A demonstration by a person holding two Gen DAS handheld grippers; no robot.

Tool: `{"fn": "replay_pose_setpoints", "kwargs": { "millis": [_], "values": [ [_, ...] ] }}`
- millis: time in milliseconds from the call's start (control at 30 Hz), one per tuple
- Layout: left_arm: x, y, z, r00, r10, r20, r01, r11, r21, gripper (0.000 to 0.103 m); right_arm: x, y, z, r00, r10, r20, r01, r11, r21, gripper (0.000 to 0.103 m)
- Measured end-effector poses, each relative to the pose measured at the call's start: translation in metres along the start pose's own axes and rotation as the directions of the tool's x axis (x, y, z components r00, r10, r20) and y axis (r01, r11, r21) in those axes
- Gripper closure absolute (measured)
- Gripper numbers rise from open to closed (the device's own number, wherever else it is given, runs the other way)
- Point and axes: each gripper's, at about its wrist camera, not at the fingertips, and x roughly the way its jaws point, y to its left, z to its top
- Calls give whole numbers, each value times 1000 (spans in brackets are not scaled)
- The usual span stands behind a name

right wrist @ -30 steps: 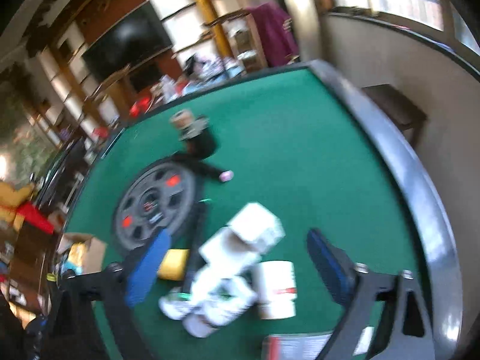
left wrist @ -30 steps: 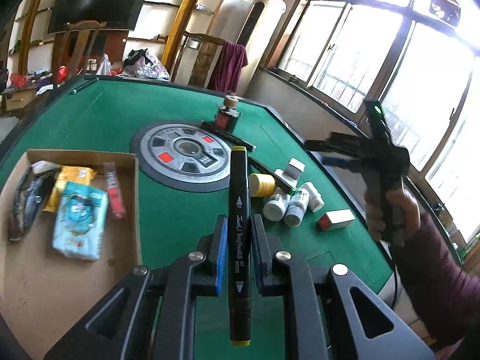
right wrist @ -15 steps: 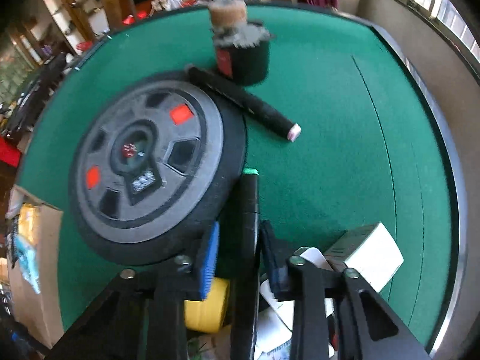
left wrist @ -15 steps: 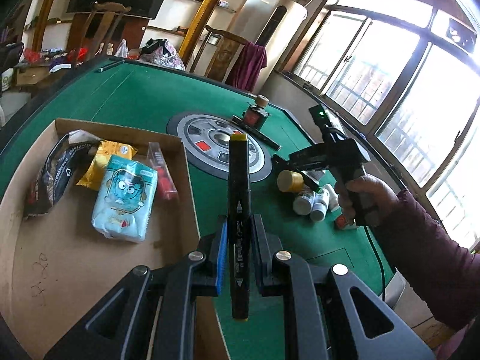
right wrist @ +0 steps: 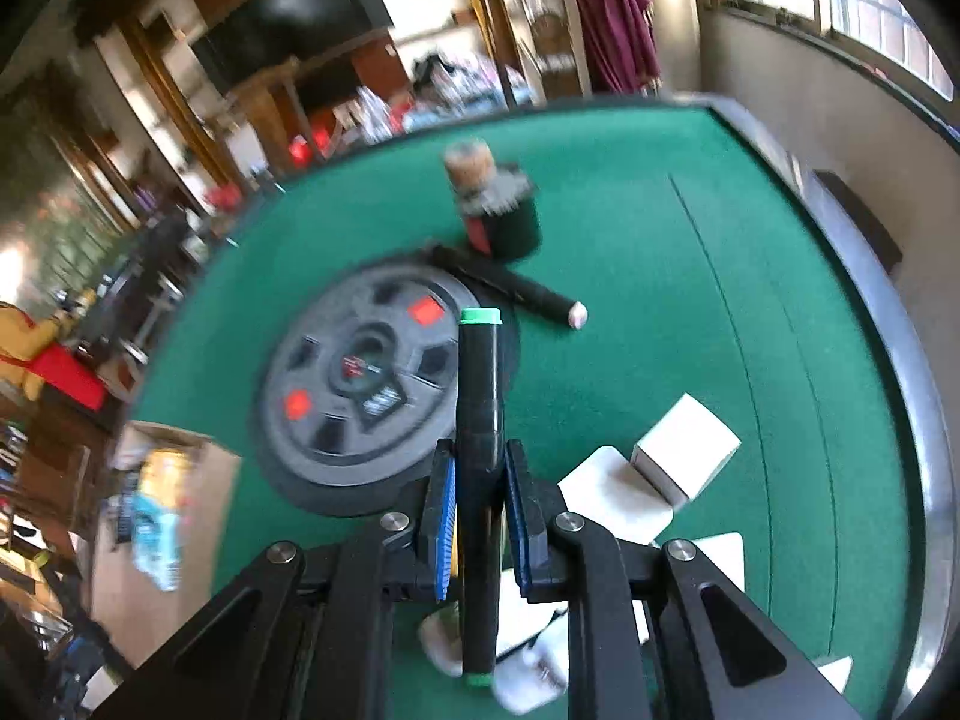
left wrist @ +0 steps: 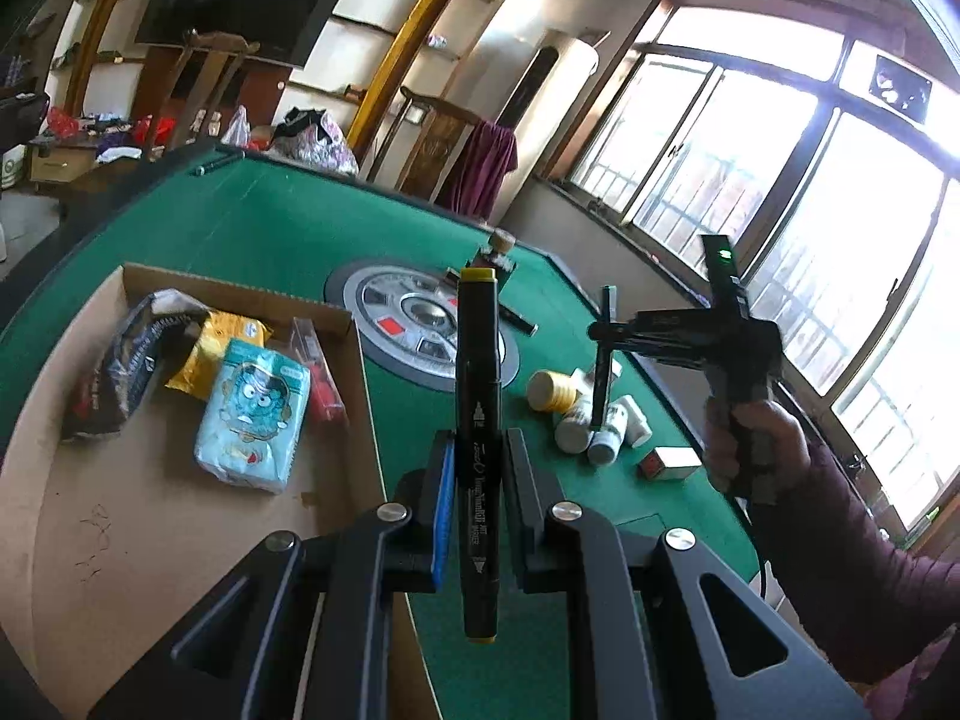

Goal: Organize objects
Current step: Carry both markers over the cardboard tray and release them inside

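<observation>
Marker [left wrist: 478,420] in left gripper [left wrist: 478,498]: "Touch… MARKER" lettering.

A lived-in home sitting room: green-felt game table [left wrist: 288,228] at centre, wall-mounted television [left wrist: 240,0] and wooden chair [left wrist: 204,78] upper left, standing air conditioner [left wrist: 552,96] beside large windows [left wrist: 780,180] at right.

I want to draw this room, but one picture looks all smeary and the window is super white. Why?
Right wrist view: motion blur smears the round grey disc and the shelves behind, while the green-capped marker held by that gripper stays sharp. Left wrist view: crisp, but daylight washes out the windows, and the fisheye lens bends the green table edge.
</observation>
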Motion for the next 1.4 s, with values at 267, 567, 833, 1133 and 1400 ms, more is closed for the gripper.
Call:
{"fn": "replay_pose_setpoints", "kwargs": {
  "millis": [267,567,833,1133,1400],
  "values": [
    [-59,12,7,992,67,111,-64,998,-27,88,-36,65,-9,990,133,53,-129,988,-84,86],
    [-94,61,6,962,262,76,-258,965,-52,88,-20,158,-48,935,339,-107,-353,921,-167,86],
    [-75,114,5,937,345,-55,-349,933,-85,89,54,233,-89,868,394,-301,-453,877,-159,86],
    [-49,146,11,914,378,-145,-394,913,-107,88,123,291,-98,868,319,-381,-410,893,-188,86],
    [-35,150,9,908,385,-164,-406,907,-115,86,155,302,-102,877,256,-407,-362,909,-208,85]
  ]
}}
